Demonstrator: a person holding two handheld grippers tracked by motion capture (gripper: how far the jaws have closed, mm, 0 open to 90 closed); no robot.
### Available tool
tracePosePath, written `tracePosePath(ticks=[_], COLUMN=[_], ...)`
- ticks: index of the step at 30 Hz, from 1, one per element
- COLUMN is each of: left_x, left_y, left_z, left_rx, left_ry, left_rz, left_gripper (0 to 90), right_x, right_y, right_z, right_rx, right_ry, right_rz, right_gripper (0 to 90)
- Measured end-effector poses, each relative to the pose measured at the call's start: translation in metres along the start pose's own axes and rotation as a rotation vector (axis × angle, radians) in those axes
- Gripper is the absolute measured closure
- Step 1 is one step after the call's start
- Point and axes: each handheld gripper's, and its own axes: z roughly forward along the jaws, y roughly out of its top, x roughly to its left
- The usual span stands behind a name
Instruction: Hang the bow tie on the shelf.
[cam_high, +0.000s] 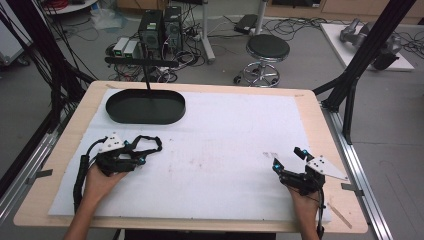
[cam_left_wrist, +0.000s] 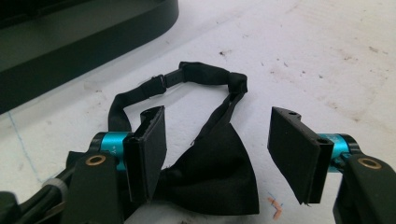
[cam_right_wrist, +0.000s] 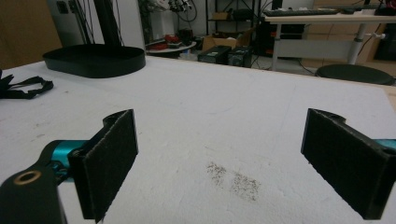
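Probably a lab: computer towers (cam_high: 160, 27), floor cables (cam_high: 295, 25), stool (cam_high: 267, 50).

A black oval tray (cam_high: 145, 106) sits at the far left of my table (cam_high: 310, 107), resting on the white sheet (cam_high: 225, 150) that covers most of the wooden top. A faint grey smudge (cam_right_wrist: 233, 179) marks the sheet toward my right side. Beyond the far edge, a round black stool (cam_high: 267, 48) stands on the grey floor, and left of it two dark computer towers (cam_high: 160, 27) sit among loose cables. Black frame struts (cam_high: 367, 47) slant up on the right.
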Motion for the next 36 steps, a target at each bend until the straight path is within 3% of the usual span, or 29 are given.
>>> tracePosePath(ticks=[6,15,21,26,30,36], left_x=[-0.0007,-0.0025,-0.0026,-0.0027,-0.0022,-0.0025], left_y=[-0.0007,-0.0007,-0.0011,-0.0015,-0.0014,0.0004], left_z=[0.0044,0.0074,0.0071,0.0069,0.0054,0.0011], left_rx=[0.026,0.062,0.069,0.071,0.072,0.053], left_ry=[0.007,0.012,0.008,0.000,0.003,-0.030], left_rz=[0.008,0.030,0.031,0.038,0.020,0.011], left_gripper=[39.0,51.7,59.5,72.5,79.2,81.5], right_x=[0.0003,0.0003,0.0000,0.0000,0.0001,0.0003], right_y=[-0.0001,-0.0001,0.0000,0.0000,0.0000,0.0000], right_z=[0.0002,0.0001,0.0001,0.0000,0.0001,0.0001], right_rx=[0.001,0.003,0.003,0.003,0.003,0.004], right_ry=[0.001,0.000,-0.001,0.000,0.000,0.001], right_rz=[0.004,0.003,0.003,0.001,0.001,0.003], right_gripper=[10.1,10.1,10.1,10.2,10.2,10.2])
